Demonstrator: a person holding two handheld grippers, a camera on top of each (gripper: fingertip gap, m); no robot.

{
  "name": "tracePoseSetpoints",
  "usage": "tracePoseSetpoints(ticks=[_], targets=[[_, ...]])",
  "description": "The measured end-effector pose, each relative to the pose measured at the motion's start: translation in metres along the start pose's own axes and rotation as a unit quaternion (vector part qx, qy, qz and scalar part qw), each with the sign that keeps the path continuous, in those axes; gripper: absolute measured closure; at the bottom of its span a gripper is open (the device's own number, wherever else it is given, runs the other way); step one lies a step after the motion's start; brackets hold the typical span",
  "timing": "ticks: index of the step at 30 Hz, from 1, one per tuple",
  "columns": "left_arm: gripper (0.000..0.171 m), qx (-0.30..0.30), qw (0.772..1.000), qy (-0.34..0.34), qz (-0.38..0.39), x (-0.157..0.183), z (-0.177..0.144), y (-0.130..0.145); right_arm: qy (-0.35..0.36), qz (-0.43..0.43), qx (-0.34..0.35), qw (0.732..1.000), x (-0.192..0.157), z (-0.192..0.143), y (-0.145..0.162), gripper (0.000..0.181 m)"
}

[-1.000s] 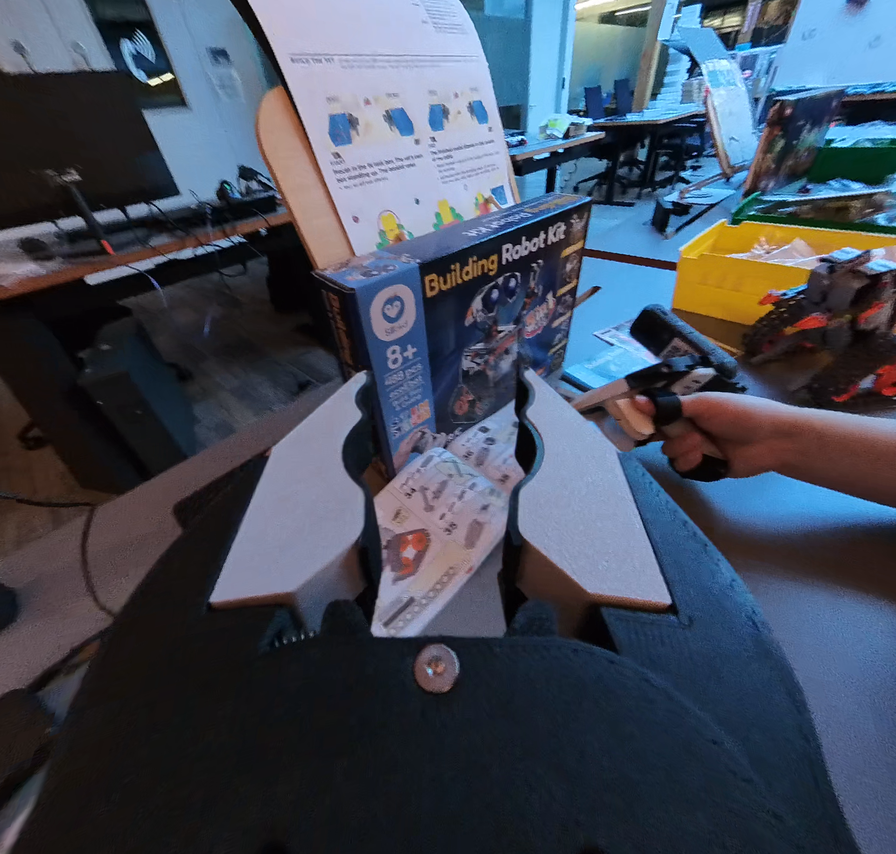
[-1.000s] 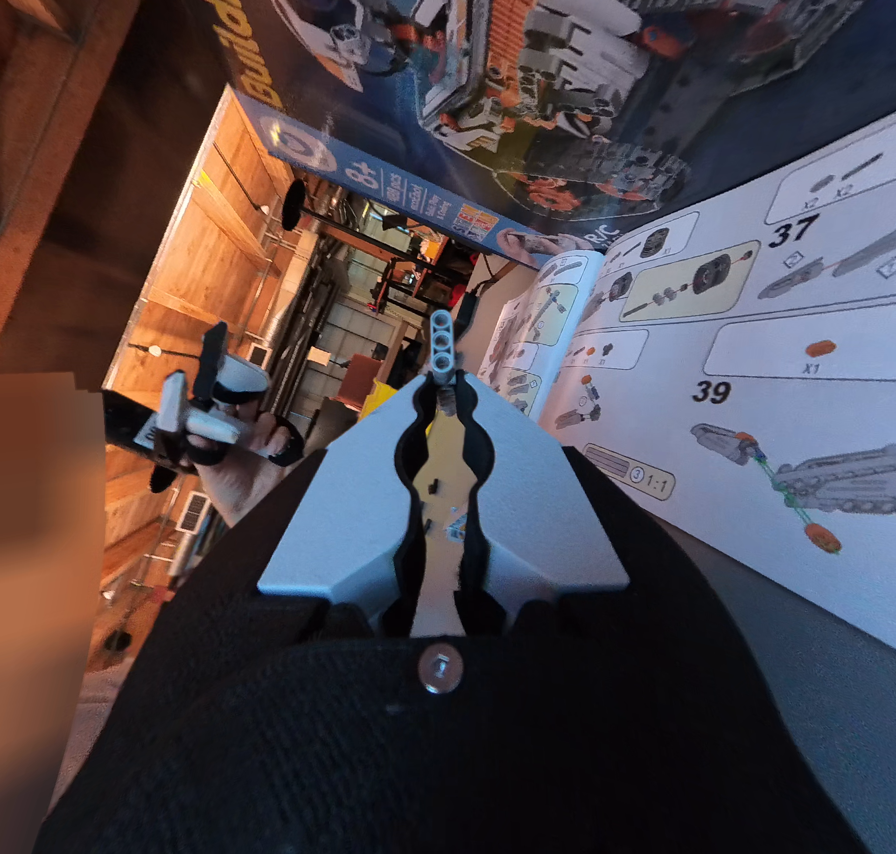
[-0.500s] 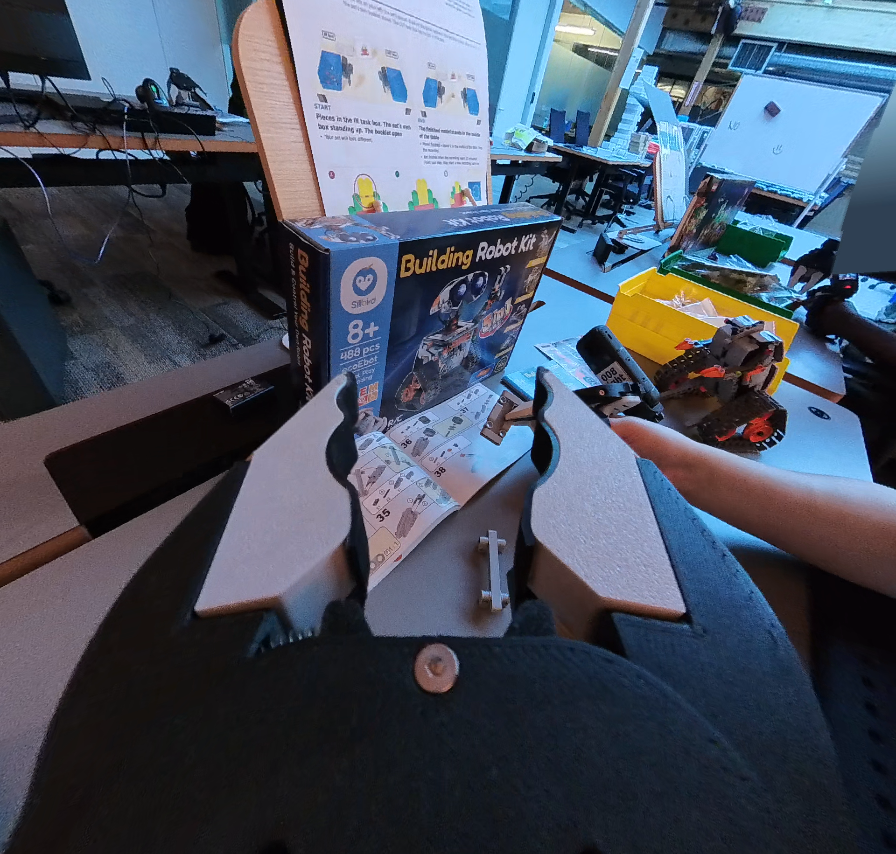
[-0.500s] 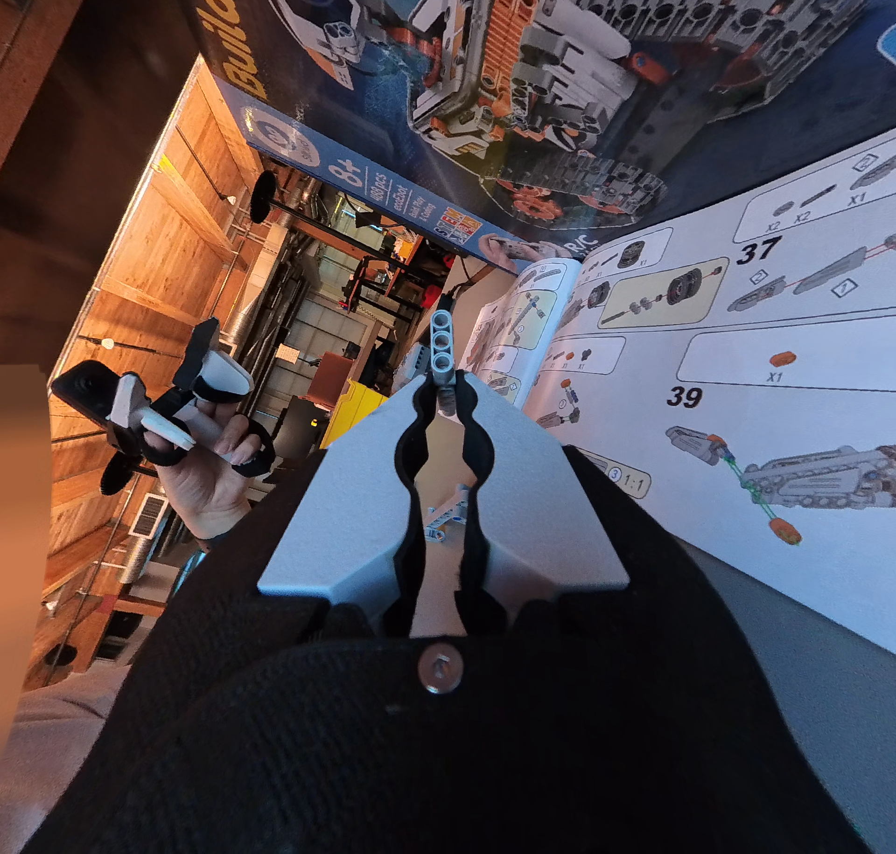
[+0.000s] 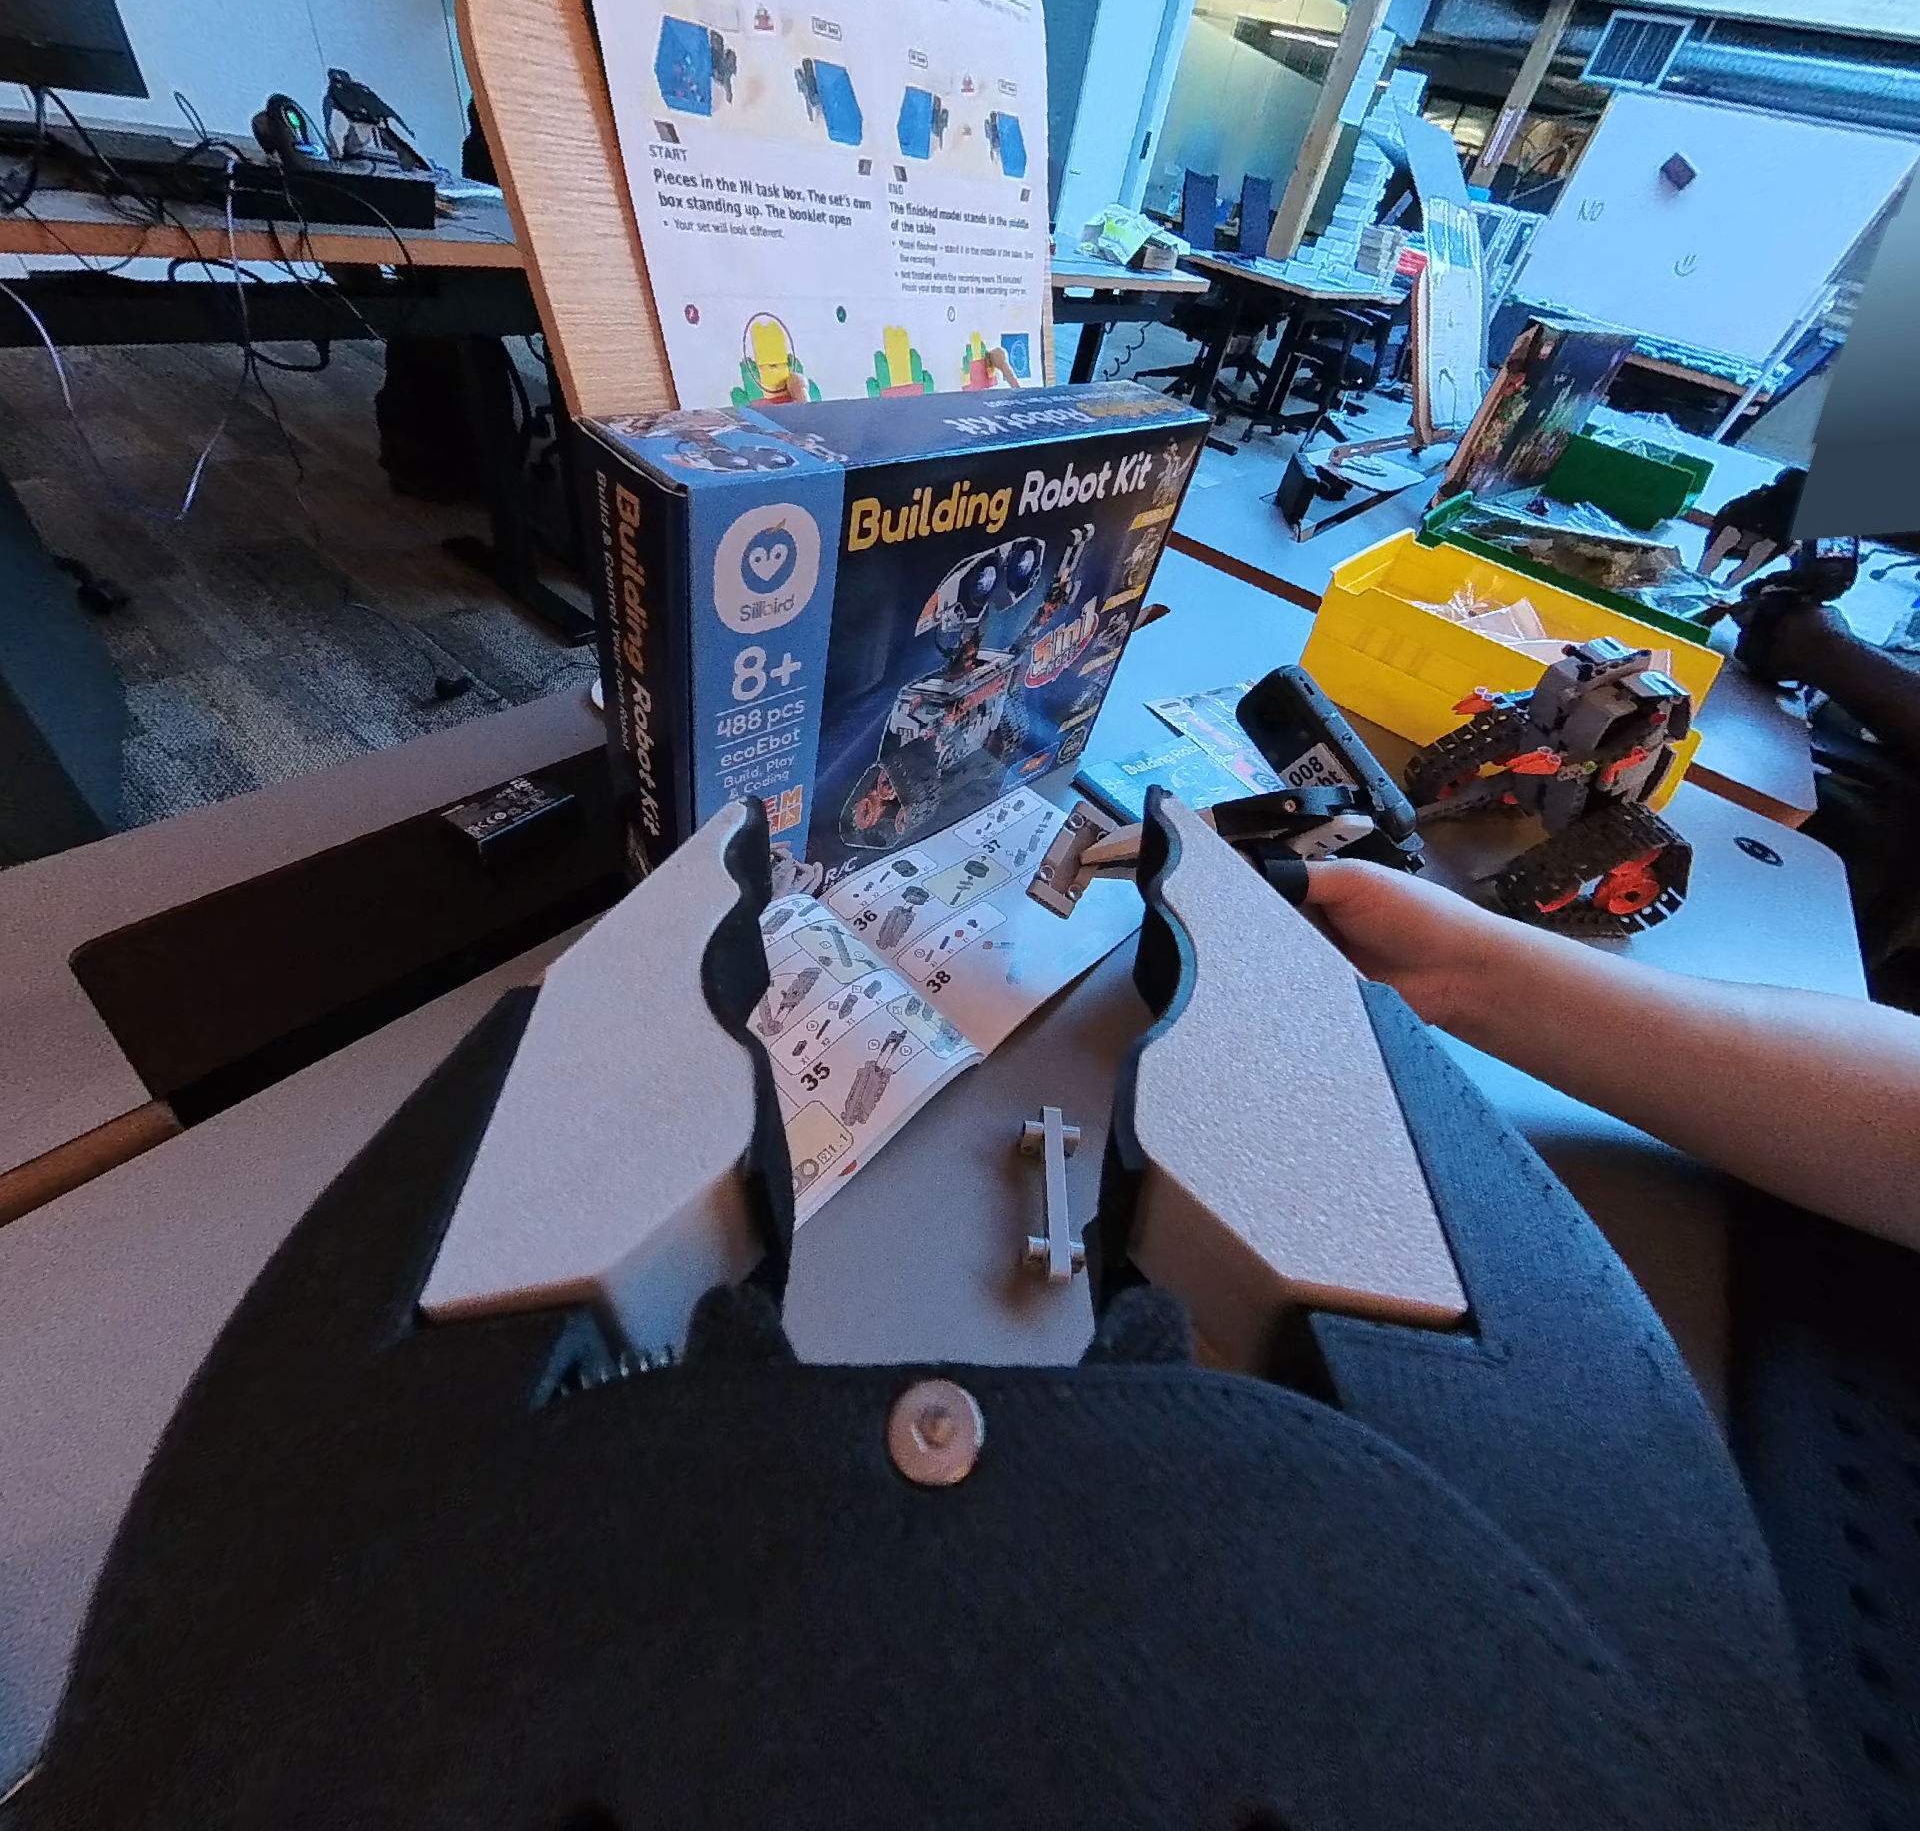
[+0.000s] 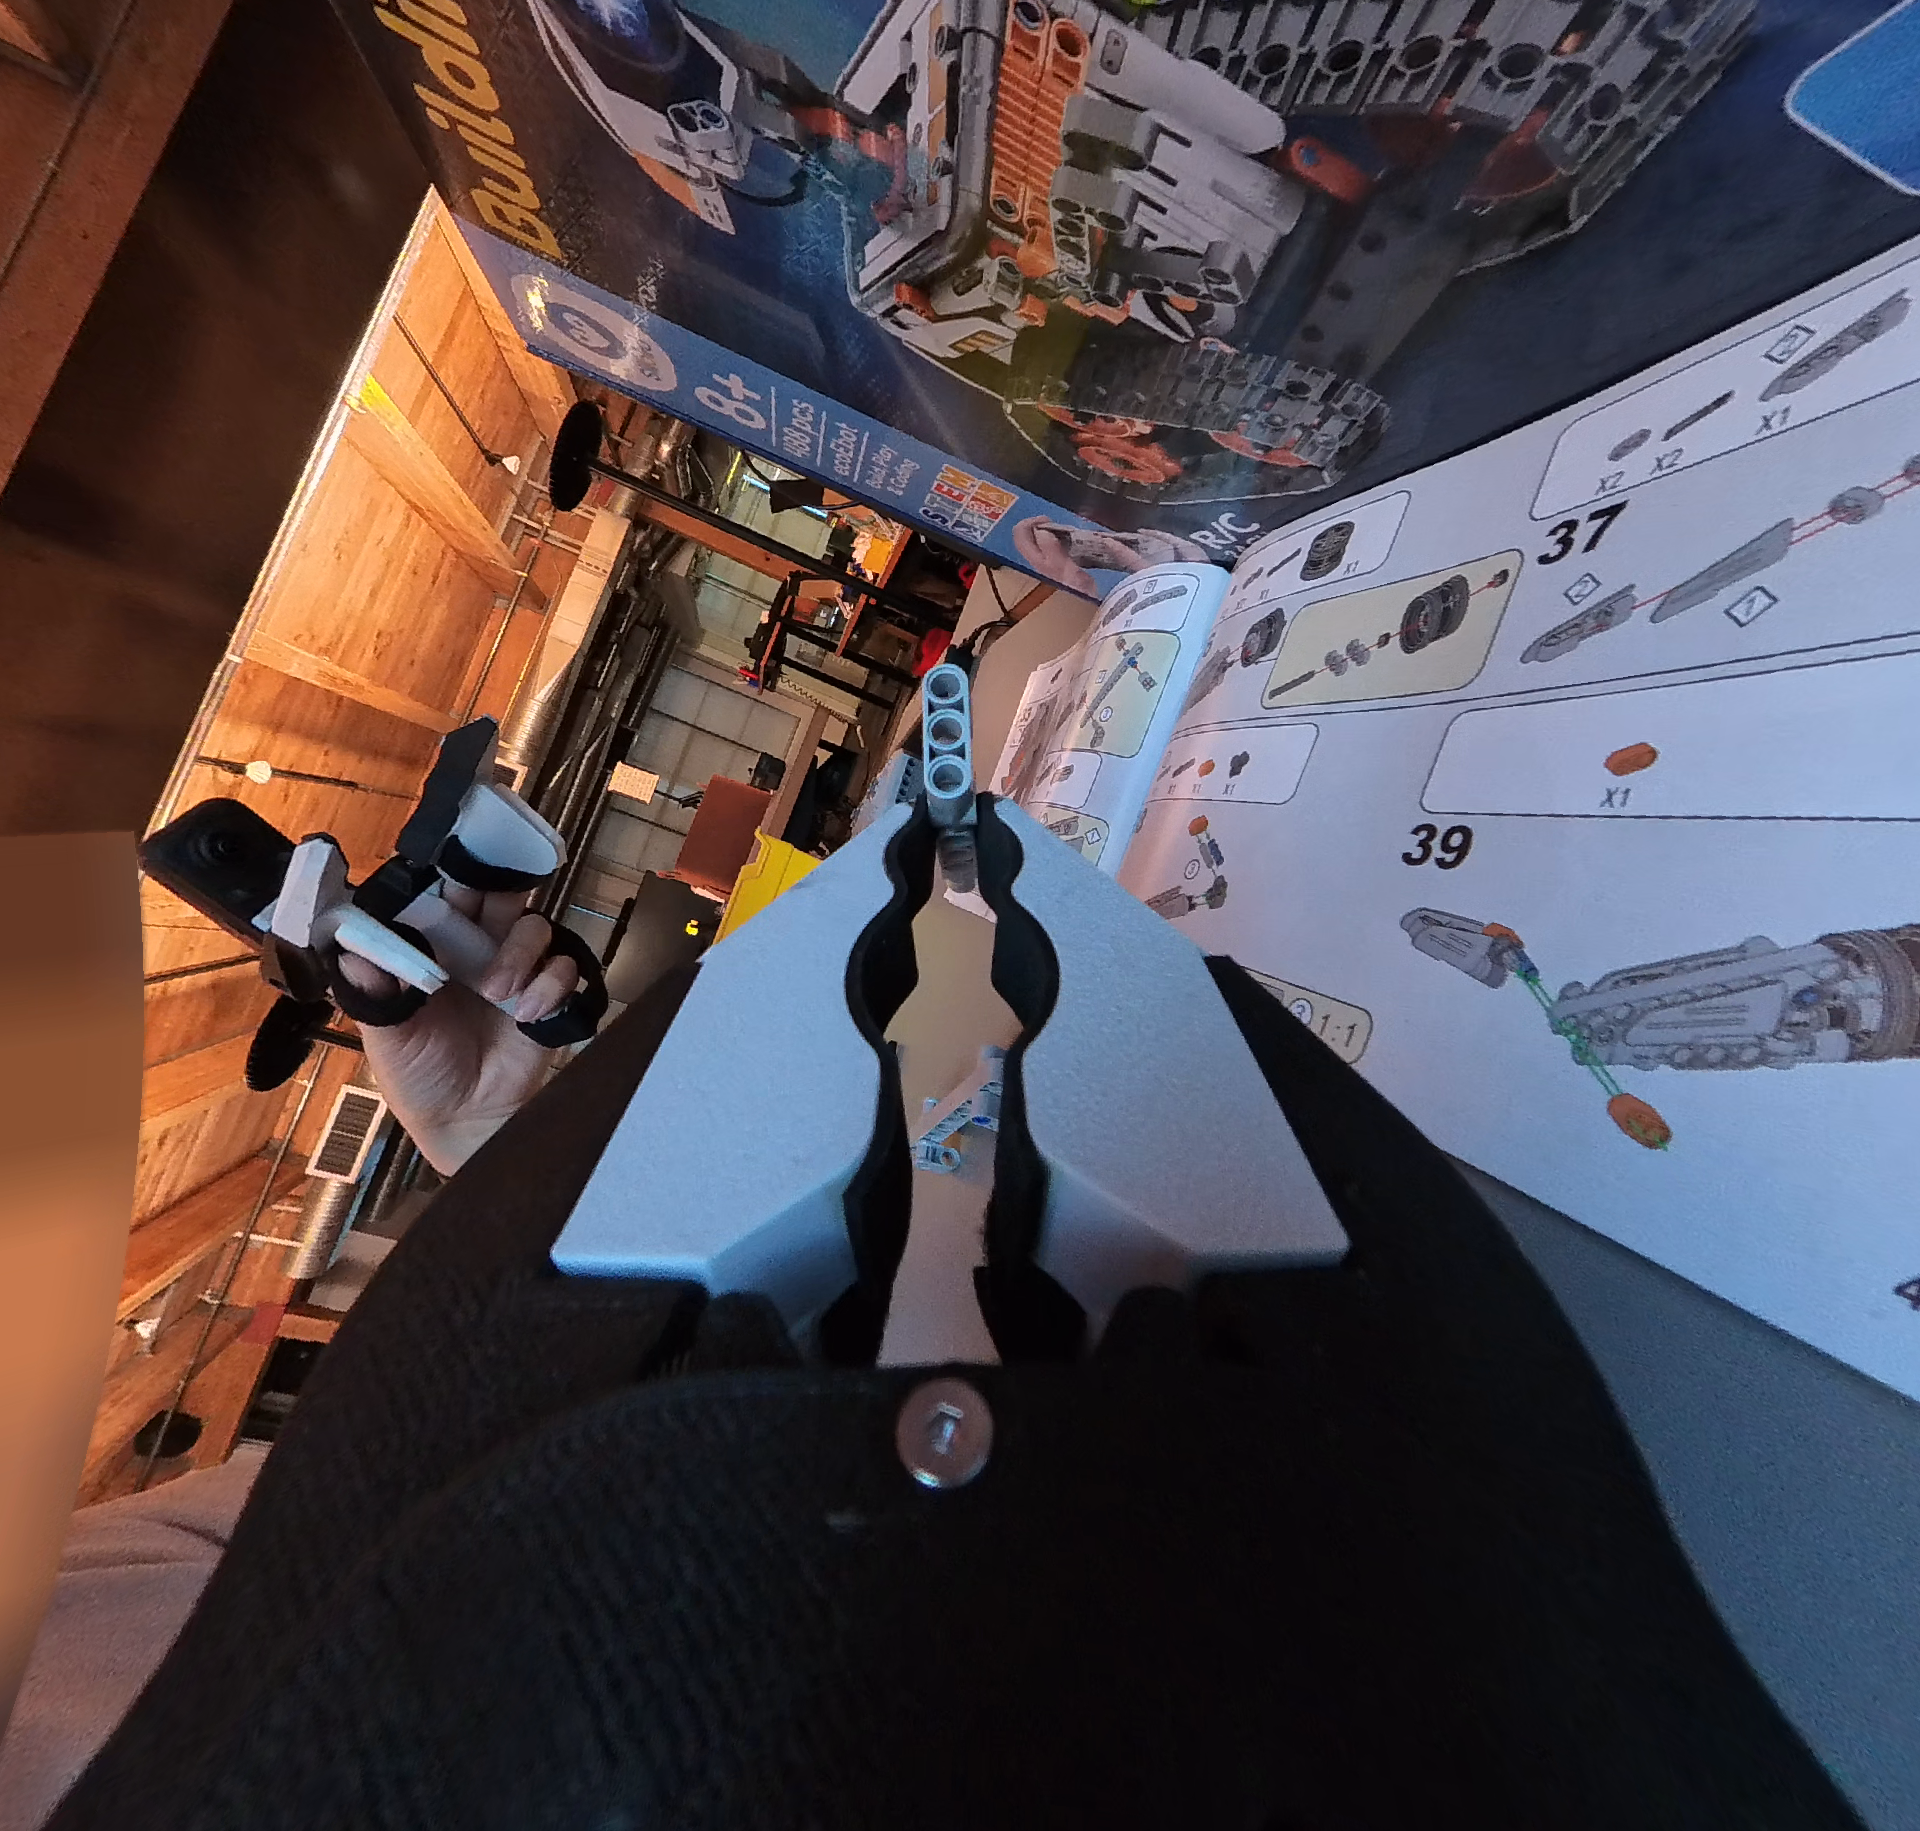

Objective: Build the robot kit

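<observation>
My left gripper (image 5: 948, 825) is open and empty above the grey table. A small grey beam with pegs (image 5: 1051, 1194) lies on the table between its fingers, close to the right one. An open instruction booklet (image 5: 914, 960) lies ahead, in front of an upright dark-blue robot kit box (image 5: 935, 618). My right gripper (image 6: 951, 815) is shut on a short grey beam with three holes (image 6: 945, 732), held over the booklet (image 6: 1558, 742) near the box (image 6: 1039, 171). It also shows in the left wrist view (image 5: 1075, 862), in a hand. The pegged beam (image 6: 961, 1106) shows between its fingers.
A tracked grey and orange robot model (image 5: 1558, 794) stands to the right beside a yellow bin (image 5: 1434, 638). A printed sheet on a wooden board (image 5: 831, 171) stands behind the box. The left gripper in a hand (image 6: 436, 898) shows in the right wrist view. There is about 25 centimetres between the tips of the two grippers.
My left gripper has pulled back from the box and opened a little wider, so the pegged beam on the table came into view. My right gripper stays shut on the three-hole beam, slightly nearer the box.
</observation>
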State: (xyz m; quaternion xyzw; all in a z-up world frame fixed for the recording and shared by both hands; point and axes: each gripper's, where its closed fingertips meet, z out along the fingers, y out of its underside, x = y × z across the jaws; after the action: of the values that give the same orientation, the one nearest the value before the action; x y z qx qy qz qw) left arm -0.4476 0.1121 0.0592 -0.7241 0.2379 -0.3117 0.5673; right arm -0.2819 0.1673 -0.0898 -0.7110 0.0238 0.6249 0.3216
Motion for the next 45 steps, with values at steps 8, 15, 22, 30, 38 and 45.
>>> tracePoseSetpoints(ticks=[8, 15, 22, 30, 38, 45], targets=[[0.102, -0.003, 1.0, 0.0, 0.001, 0.0, 0.001, 0.001, 0.0, 0.004, -0.001, 1.0, 0.001, 0.0, 0.001, 0.175], [0.106, -0.065, 0.992, -0.008, -0.109, -0.015, 0.014, 0.036, 0.003, -0.009, -0.002, 1.0, -0.001, 0.0, 0.0, 0.175], [0.096, -0.052, 0.91, 0.149, -0.384, -0.001, 0.049, 0.071, 0.003, -0.006, -0.003, 1.0, 0.0, 0.0, 0.001, 0.175], [0.106, -0.068, 0.966, 0.082, -0.238, -0.006, 0.056, 0.075, 0.005, -0.016, -0.001, 1.0, 0.0, -0.001, -0.002, 0.175], [0.113, 0.003, 0.986, -0.063, 0.153, -0.001, 0.04, 0.029, -0.005, -0.021, -0.004, 1.0, -0.005, 0.001, 0.0, 0.175], [0.109, -0.116, 0.88, -0.192, 0.418, -0.016, 0.05, 0.061, -0.009, -0.02, -0.002, 1.0, -0.006, 0.001, -0.001, 0.175]])
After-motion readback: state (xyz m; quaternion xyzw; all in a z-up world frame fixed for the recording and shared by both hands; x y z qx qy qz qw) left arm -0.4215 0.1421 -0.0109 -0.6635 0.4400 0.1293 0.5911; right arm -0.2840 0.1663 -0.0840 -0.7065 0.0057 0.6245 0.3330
